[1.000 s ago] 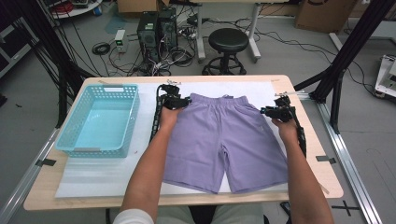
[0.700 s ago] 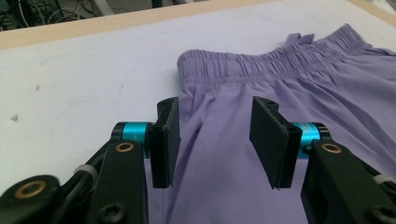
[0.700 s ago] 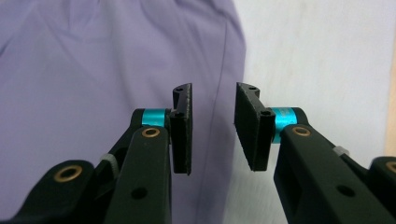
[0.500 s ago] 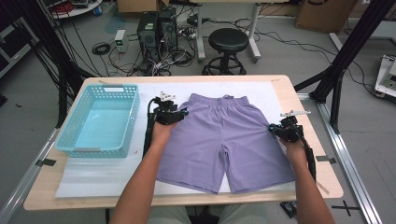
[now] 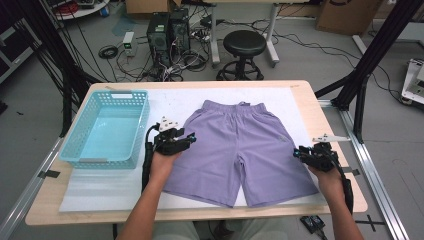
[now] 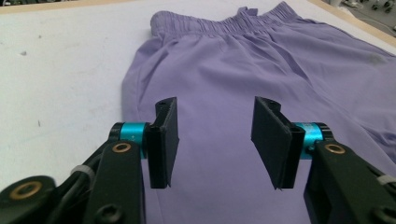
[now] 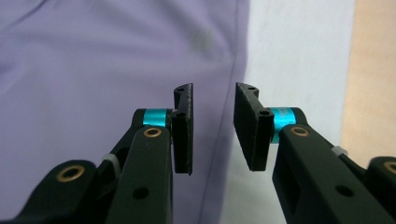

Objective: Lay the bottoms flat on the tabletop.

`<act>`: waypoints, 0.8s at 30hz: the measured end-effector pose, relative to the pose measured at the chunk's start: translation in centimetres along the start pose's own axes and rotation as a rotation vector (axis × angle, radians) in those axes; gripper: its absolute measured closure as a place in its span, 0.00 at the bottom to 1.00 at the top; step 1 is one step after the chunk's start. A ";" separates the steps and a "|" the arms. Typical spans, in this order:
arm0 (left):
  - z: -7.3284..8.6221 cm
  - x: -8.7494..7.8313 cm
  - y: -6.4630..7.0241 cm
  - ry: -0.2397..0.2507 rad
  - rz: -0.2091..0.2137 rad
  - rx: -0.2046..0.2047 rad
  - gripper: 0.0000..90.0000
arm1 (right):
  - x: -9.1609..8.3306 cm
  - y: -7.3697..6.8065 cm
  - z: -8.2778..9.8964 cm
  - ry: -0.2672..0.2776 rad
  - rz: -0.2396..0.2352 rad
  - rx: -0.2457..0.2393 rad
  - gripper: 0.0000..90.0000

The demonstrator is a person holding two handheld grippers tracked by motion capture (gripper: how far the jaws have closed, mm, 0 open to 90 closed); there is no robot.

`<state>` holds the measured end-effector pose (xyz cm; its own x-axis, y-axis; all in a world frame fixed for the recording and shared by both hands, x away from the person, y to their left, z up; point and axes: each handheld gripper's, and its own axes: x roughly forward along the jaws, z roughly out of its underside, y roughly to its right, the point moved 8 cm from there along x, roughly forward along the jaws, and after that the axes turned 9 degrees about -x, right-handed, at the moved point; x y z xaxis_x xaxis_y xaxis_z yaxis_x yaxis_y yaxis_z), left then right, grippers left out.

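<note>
Left gripper (image 6: 215, 140) jaws apart, empty, just opened wider, over purple shorts (image 5: 240, 145); right gripper (image 7: 212, 126) jaws just reopened, nothing gripped, w/ shorts' side edge beneath.

We saw a light wooden table (image 5: 300, 87) with rounded corners. On it lay 1 white sheet (image 5: 110, 182) that covered most of the top and left bare wood along the edges. 2 things lay directly on that sheet. A pale blue plastic basket (image 5: 107, 127) with latticed walls stood at the left end. A pair of purple shorts (image 5: 240, 150) was spread flat near the middle, the waistband at the far side and the 2 legs toward the near edge. Basket and shorts lay apart, with white sheet between them. In the right gripper view the shorts' (image 7: 93, 70) side hem ran just beside the sheet's edge and bare wood.
</note>
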<state>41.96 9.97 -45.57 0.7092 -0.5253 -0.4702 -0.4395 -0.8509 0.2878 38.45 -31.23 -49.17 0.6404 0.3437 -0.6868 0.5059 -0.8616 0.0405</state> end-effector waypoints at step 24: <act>4.3 -6.5 2.2 0.045 0.037 0.032 0.52 | -3.4 -2.7 4.8 -0.029 0.005 -0.107 0.98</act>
<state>34.01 11.56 -45.48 0.7157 -0.5570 -0.4215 -0.4833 -0.8305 0.2769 32.18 -31.86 -50.40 0.6270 0.3275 -0.7069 0.5628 -0.8178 0.1203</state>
